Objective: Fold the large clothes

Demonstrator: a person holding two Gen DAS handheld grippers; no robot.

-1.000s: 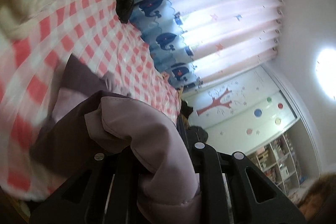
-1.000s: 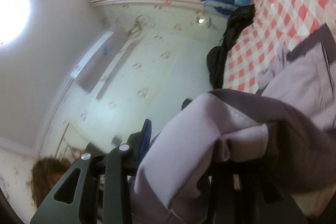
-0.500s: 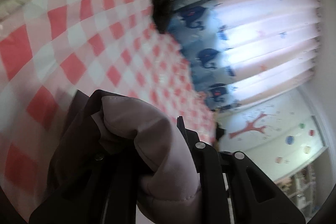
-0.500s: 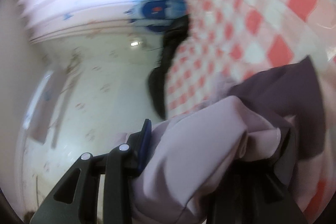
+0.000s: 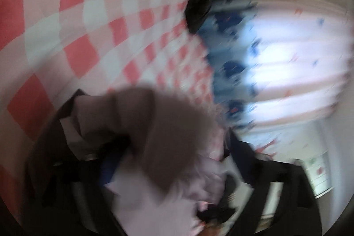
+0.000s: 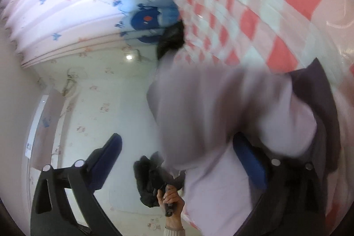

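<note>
The jacket (image 6: 232, 103) is soft matt cloth, pale lilac outside with a darker purple lining. The checked bedsheet (image 6: 276, 3) is thin woven cotton, matt. The right tongs (image 6: 177, 160) are matt black plastic with blue rubbery pads (image 6: 250, 160) and small shiny metal screws. The curtain (image 6: 66, 3) is light printed fabric.

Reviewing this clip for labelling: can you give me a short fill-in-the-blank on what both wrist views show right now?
1. The bed cover is checked in white and ____.
2. The right gripper has just opened; its jaws now stand ____.
3. The lilac garment lies on the ____.
4. The curtain is printed with ____ whales.

Missing words: red; open; bed; blue
</note>
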